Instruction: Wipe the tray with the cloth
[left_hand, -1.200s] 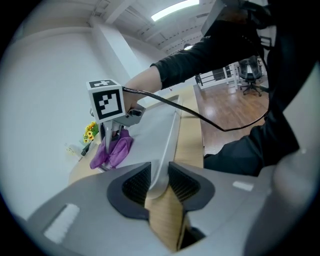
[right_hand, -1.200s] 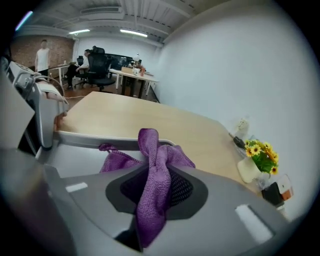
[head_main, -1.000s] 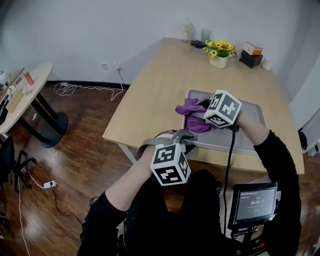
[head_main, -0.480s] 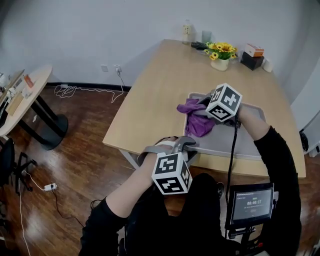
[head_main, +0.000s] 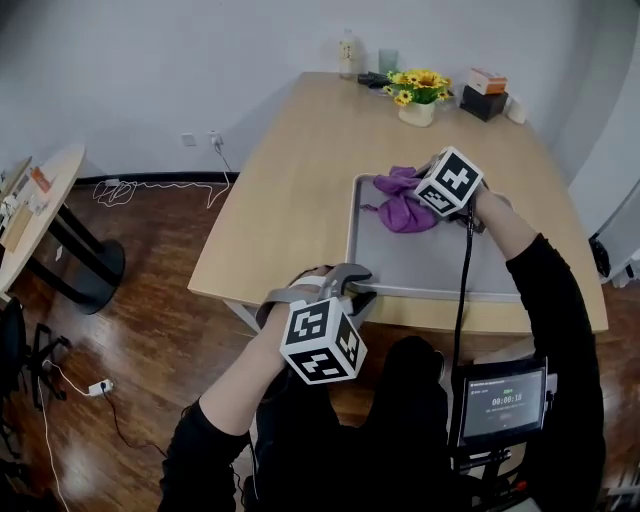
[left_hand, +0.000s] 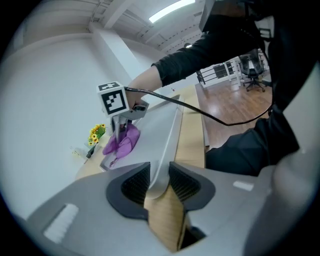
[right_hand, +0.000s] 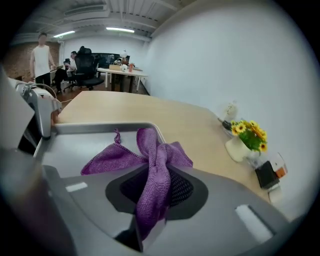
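- Head view: the left gripper (head_main: 358, 291) has its jaws narrowed onto the near left corner of the grey tray (head_main: 352, 225), clamping the rim.
- The right gripper (head_main: 432, 200) is at the tray's far side, jaws pinched on the purple cloth (head_main: 400, 212), which lies bunched on the tray floor near the far left corner.
- The tray rests on a pale wooden table (head_main: 285, 200). At the table's far end stand a pot of yellow flowers (head_main: 418, 90), a dark box (head_main: 484, 103) and a bottle (head_main: 347, 50).
- A white wall, a wood floor (head_main: 150, 320) and a round side table (head_main: 45, 195) surround it; a small screen (head_main: 500, 400) shows at the lower right.
- Left gripper view: both ribbed pads press on the tray's thin rim (left_hand: 159, 175). Beyond, the right gripper (left_hand: 119, 136) holds the cloth (left_hand: 124, 144) down on the tray, with the flowers (left_hand: 96, 133) behind.
- Right gripper view: the jaws are closed on a twisted fold of cloth (right_hand: 157, 165); the rest spreads onto the tray (right_hand: 100, 127).
- The left gripper (right_hand: 42, 112) sits on the tray's far corner. People (right_hand: 40, 52) and desks (right_hand: 120, 70) are in the room behind.
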